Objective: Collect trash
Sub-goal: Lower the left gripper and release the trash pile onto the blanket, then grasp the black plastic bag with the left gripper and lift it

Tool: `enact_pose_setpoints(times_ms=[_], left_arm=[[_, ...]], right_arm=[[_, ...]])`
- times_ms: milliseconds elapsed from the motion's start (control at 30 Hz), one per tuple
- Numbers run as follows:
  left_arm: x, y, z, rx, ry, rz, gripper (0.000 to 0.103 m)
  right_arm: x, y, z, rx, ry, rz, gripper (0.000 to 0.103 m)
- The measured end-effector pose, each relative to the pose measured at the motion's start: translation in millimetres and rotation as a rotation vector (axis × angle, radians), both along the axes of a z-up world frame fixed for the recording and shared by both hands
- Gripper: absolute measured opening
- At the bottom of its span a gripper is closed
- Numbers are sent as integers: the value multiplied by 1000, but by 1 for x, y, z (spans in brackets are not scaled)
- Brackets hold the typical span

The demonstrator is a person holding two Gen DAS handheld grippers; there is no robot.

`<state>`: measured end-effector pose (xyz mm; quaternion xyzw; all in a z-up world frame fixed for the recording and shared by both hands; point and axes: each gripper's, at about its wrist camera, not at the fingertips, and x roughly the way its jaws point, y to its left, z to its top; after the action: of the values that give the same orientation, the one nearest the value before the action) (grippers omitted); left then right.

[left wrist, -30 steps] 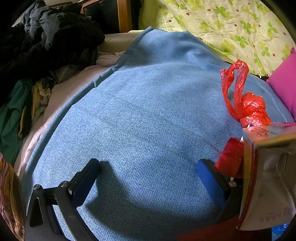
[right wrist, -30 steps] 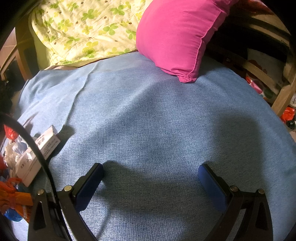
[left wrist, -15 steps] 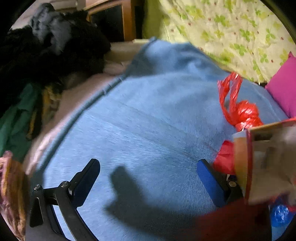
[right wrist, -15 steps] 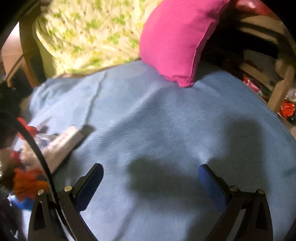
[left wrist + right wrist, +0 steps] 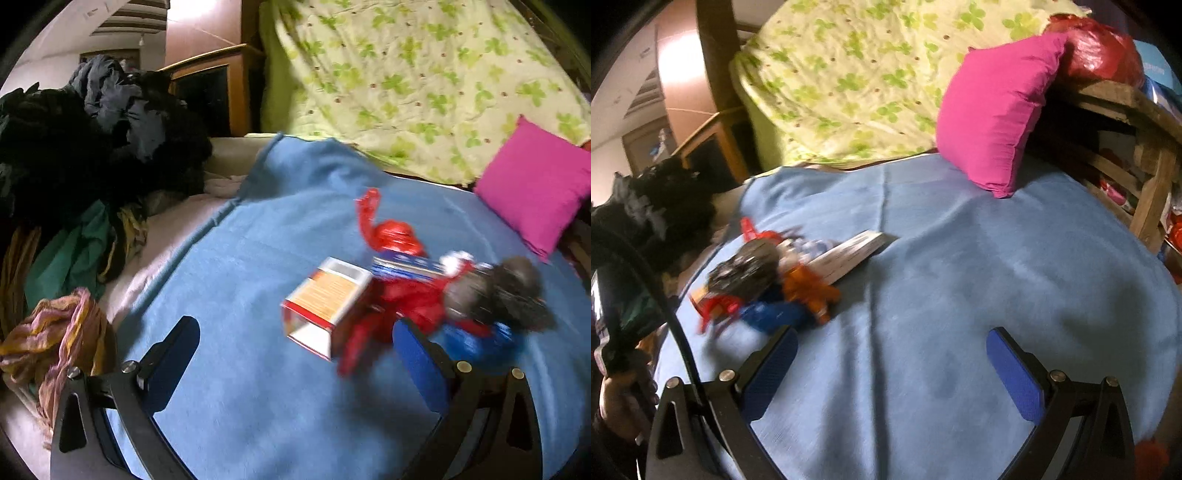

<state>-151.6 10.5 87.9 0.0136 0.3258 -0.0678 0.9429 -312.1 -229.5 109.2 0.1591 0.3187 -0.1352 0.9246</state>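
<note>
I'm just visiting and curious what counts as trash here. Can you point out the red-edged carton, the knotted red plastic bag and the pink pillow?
Red-edged carton (image 5: pixel 327 297): left wrist view, on its orange printed face.
Knotted red plastic bag (image 5: pixel 397 236): left wrist view, on the knot.
Pink pillow (image 5: pixel 991 114): right wrist view, middle of its front.

My trash sits in 1 heap on the blue blanket: a knotted red plastic bag at the far end, an open red-and-white carton lying on its side, a flat white box beside it, a crumpled black bag on top, and orange and blue wrappers.
</note>
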Motion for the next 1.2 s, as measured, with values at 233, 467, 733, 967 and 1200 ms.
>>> enact_pose_setpoints(times_ms=[233,467,733,967,1200], left_arm=[[-49,-15,19,-30,8,-67,103],[-74,-30,26,-19,8,-119,103],[-77,-42,22,-12,26,-145,103],[-78,-50,15,0,44,-161,103],[-79,-57,14,15,45,-174,103]], right_arm=[[-35,36,10,-55,-23,34,103],[-46,41,15,-51,-32,19,103],[-45,41,6,-62,-11,16,103],[-43,41,-2,-73,5,14,103],[-45,38,-6,-79,9,6,103]])
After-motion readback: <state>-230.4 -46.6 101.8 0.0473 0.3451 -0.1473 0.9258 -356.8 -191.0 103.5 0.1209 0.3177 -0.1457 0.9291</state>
